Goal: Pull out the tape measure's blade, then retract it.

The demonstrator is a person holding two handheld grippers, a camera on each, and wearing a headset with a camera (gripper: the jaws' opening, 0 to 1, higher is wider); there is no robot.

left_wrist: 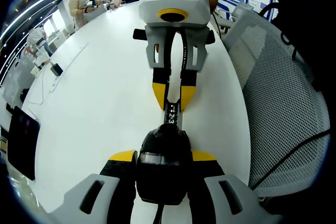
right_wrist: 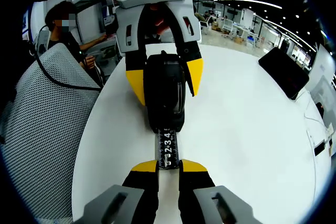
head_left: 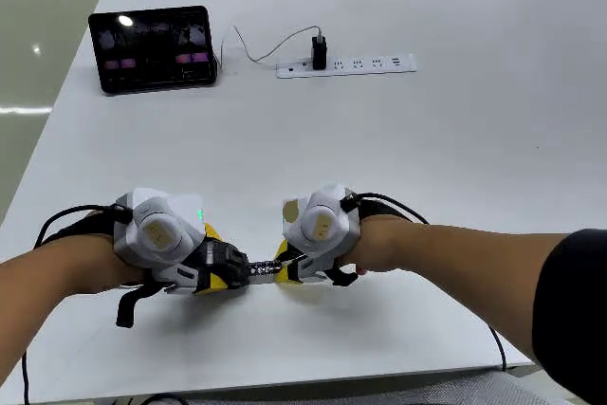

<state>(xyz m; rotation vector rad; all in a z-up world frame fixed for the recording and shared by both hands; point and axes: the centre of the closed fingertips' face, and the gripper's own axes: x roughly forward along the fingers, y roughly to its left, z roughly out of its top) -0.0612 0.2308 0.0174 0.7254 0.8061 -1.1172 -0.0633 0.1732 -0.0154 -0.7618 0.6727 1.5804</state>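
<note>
L claw (left_wrist: 164, 157) clamps tape measure (left_wrist: 164, 174); R claw (right_wrist: 168, 167) pinches blade (right_wrist: 168, 148), tip hidden.

Glossy moulded plastic forms the black tape-measure case (left_wrist: 164, 177); its thin dark blade (right_wrist: 167, 148) is matt, with printed white numerals. The left tool (left_wrist: 164, 156) and right tool (right_wrist: 168, 167) are smooth matt grey-white plastic with yellow tips. The white counter (head_left: 379, 139) is smooth, with a faint sheen. The grey chair back (left_wrist: 283, 108) is woven mesh.
</note>
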